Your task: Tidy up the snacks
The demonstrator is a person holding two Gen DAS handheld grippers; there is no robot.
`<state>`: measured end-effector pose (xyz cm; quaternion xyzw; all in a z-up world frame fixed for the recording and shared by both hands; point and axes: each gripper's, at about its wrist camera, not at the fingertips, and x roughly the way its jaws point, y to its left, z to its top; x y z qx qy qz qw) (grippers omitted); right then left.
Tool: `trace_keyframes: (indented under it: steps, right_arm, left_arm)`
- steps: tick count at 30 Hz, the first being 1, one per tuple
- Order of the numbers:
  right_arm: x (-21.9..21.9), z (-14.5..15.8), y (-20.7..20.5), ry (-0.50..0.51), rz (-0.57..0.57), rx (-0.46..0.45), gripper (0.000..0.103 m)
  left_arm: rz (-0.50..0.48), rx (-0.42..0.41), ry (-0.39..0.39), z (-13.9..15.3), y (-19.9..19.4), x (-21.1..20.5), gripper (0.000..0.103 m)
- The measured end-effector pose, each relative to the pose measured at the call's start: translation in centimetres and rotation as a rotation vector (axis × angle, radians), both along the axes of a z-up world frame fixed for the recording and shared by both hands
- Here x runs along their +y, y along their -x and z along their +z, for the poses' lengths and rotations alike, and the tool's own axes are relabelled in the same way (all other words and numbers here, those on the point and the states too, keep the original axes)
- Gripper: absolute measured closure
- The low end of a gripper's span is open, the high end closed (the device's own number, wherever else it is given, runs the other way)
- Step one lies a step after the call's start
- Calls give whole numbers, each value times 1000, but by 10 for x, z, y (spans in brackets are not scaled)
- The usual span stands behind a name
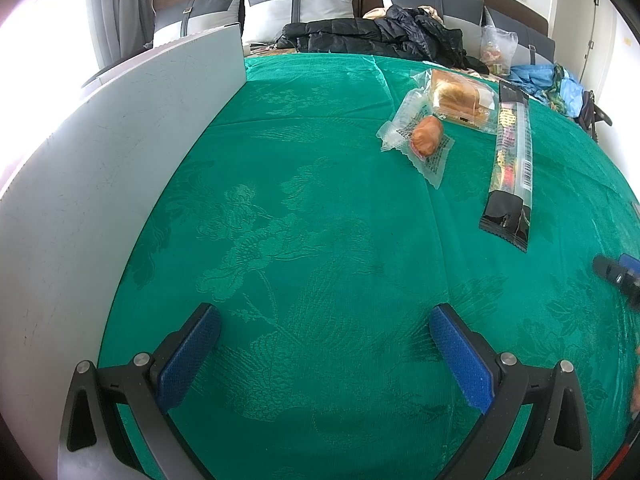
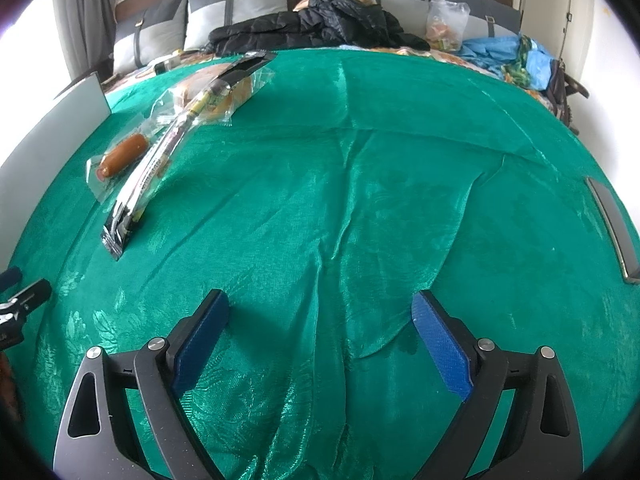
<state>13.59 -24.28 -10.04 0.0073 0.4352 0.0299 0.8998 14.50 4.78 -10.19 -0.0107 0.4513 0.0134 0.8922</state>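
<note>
Left gripper [image 1: 326, 330] hovering low over the green cloth [image 1: 320, 220], jaws spread wide, gripping nothing. Right gripper [image 2: 320, 320] likewise hovering over the cloth [image 2: 380, 200], jaws wide apart, holding nothing.

Lying together on the far part of the cloth, well apart from both grippers: sausage [image 1: 427, 135] in a clear wrapper, bread [image 1: 460, 98] in a clear bag just behind and touching it, and a long black-ended bar [image 1: 510, 164] stretching along their right side. Seen from the right wrist, the same group sitting at far left: sausage [image 2: 124, 154], bar [image 2: 160, 164] running diagonally beside it, bread [image 2: 224, 88] partly under the bar's far end.

Standing upright along the left edge of the cloth: white board [image 1: 100, 180]. Piled at the head of the bed, beyond the cloth: black jacket [image 1: 380, 38], clear bag [image 1: 498, 48], blue fabric [image 1: 536, 76], leaning grey pillows [image 1: 300, 12].
</note>
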Motion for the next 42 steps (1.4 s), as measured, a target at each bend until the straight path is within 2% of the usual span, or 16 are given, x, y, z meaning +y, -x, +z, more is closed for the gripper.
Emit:
trace_keyframes:
  steps: [3,6,9,12,14,15,17,23,25,30,32,33,34,35,37,42]
  right_arm:
    - [-7,17,-8,-220,-33,-7,9]
    - [15,34,-33,-312,-14,-23,9]
    - [65,31,-79,-259,89,53,10]
    - [103,12,-112,-164,98,141,12]
    - [114,10,-118,-122,88,128,14]
    - [117,13,-116,-117,88,109,18]
    - [114,13,-113,-134,100,114,80]
    - [68,18,-78,-241,125,120,88]
    - [42,19,-54,-295,133,122,88]
    - [-9,10,-3,-289,139,116,89]
    - [-22,5,12,-297,142,97,83]
    - [-26,3,20,-313,138,68,79]
    - [-27,3,23,-331,143,47,69]
    - [-26,3,26,-339,148,30,52]
    - [-20,4,29,-327,169,8,34]
    - [1,2,31,-170,221,-33,28]
  left_arm:
    - [-1,-1,1,0,0,0,0]
    - [0,0,1,0,0,0,0]
    - [-1,0,1,0,0,0,0]
    - [-2,-1,3,0,0,0,0]
    - [-2,-1,3,0,0,0,0]
    - [-2,-2,3,0,-1,0,0]
    - [-2,-2,3,-1,-1,0,0]
    - [-2,-1,3,-1,-1,0,0]
    - [-2,-1,3,-1,-1,0,0]
    - [-2,-1,2,-1,-1,0,0]
    - [-2,-1,2,-1,-1,0,0]
    - [-2,-1,2,-1,-2,0,0]
    - [-1,-1,1,-1,-2,0,0]
    - [0,0,0,-1,-1,0,0]
    - [1,0,0,-1,-1,0,0]
    - [-74,93,1,5,-27,-10,0]
